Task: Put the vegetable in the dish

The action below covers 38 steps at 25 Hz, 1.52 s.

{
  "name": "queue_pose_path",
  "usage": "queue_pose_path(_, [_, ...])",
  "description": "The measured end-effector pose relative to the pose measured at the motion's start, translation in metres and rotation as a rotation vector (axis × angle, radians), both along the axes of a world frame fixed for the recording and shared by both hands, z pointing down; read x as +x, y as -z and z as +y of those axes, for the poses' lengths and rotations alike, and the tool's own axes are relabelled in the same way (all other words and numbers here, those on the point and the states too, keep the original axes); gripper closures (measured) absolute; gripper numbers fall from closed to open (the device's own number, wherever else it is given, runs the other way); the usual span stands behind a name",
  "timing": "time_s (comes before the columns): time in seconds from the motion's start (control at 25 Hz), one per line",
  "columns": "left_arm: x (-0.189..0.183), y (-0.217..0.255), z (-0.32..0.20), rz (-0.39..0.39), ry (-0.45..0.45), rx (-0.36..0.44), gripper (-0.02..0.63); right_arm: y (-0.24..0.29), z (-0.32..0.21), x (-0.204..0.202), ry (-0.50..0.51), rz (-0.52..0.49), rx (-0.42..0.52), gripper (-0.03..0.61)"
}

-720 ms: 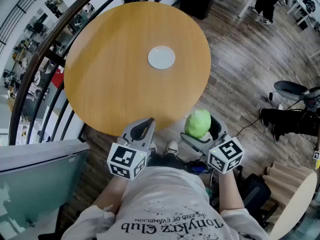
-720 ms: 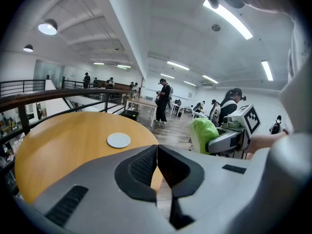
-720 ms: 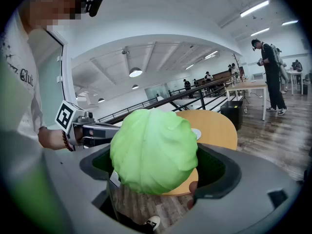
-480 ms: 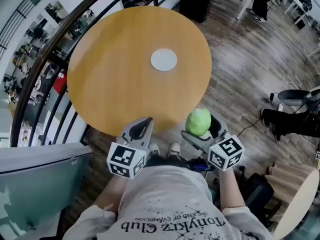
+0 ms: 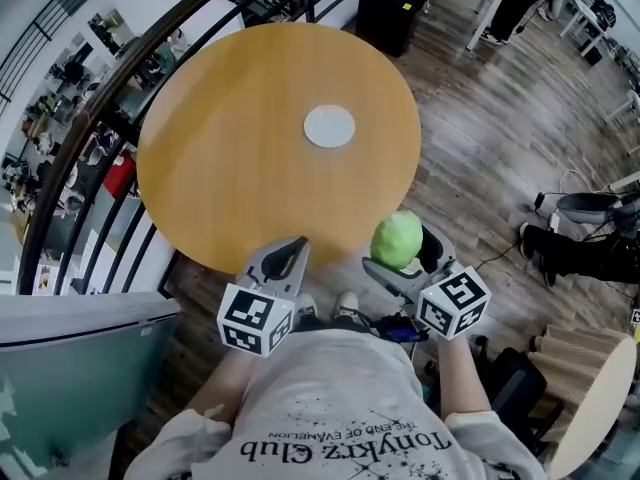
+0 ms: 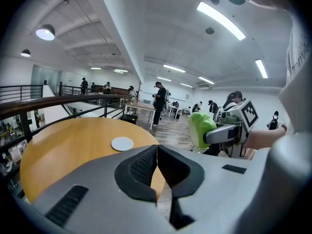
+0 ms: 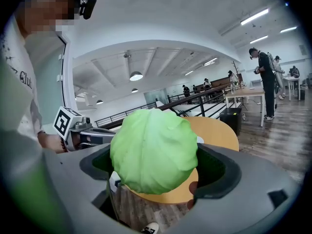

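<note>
A round green cabbage (image 5: 397, 239) sits gripped between the jaws of my right gripper (image 5: 402, 253), held over the floor just off the table's near right edge. In the right gripper view the cabbage (image 7: 153, 150) fills the space between the jaws. A small white dish (image 5: 329, 126) lies flat near the middle of the round wooden table (image 5: 230, 158), well ahead of both grippers; the left gripper view shows the dish (image 6: 122, 143) too. My left gripper (image 5: 283, 261) hovers at the table's near edge, shut and empty, its pads (image 6: 146, 167) meeting.
A dark curved railing (image 5: 120, 73) runs behind the table on the left. Wooden floor (image 5: 480, 128) spreads to the right, with a black chair (image 5: 590, 208) and cables there. A second pale table edge (image 5: 590, 408) shows at lower right. People stand in the far background.
The view has shifted slightly, so the table and dish sit a little lower in frame. Both grippers and the cabbage hold nearly the same place.
</note>
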<state>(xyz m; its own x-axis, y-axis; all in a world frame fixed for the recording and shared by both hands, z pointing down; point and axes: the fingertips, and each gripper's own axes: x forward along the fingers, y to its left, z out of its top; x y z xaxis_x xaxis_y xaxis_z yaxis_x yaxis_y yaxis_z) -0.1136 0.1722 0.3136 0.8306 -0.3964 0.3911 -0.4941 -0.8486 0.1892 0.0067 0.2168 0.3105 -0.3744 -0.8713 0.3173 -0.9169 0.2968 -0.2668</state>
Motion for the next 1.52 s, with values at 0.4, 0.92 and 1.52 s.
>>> queue_pose_path(0.4, [-0.011, 0.003, -0.009, -0.004, -0.001, 0.005, 0.591, 0.005, -0.009, 0.002, -0.039, 0.003, -0.011, 0.098])
queue_pose_path(0.92, [-0.044, 0.002, -0.015, 0.029, -0.058, 0.008, 0.591, 0.020, -0.003, -0.015, -0.169, 0.018, 0.021, 0.098])
queue_pose_path(1.52, [-0.039, -0.008, -0.027, 0.014, -0.071, -0.008, 0.591, 0.024, -0.015, -0.003, -0.201, -0.031, 0.054, 0.098])
